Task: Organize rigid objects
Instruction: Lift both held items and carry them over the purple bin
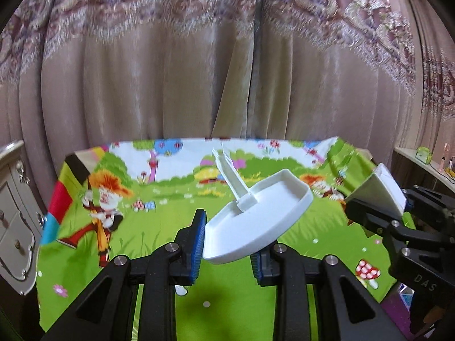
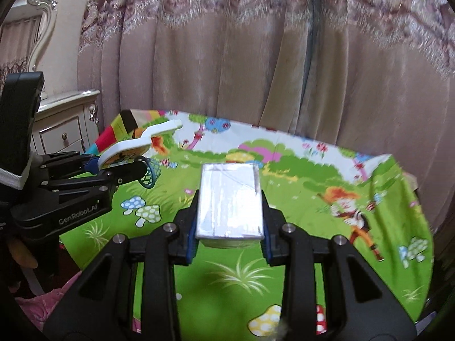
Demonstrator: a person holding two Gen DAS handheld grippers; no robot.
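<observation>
In the left wrist view, a white boat-shaped plastic dish (image 1: 264, 216) with an upright handle is tilted in the air above the cartoon-print tablecloth (image 1: 159, 216). My left gripper (image 1: 230, 241) is shut on the dish's near rim, and the dish hides most of its right finger. The right wrist view shows my right gripper (image 2: 229, 210) shut on a silvery rectangular box (image 2: 230, 199), also held above the cloth (image 2: 312, 216). Each gripper appears in the other's view: the right gripper (image 1: 378, 207) with the box (image 1: 384, 187) at the right, the left gripper (image 2: 113, 167) with the dish (image 2: 128, 147) at the left.
Pinkish curtains (image 1: 227, 71) hang right behind the table. A white ornate drawer cabinet (image 1: 14, 221) stands at the table's left end. A wooden shelf (image 1: 426, 164) with small items is at the far right. Pink fabric (image 2: 57, 307) lies below the table's near left corner.
</observation>
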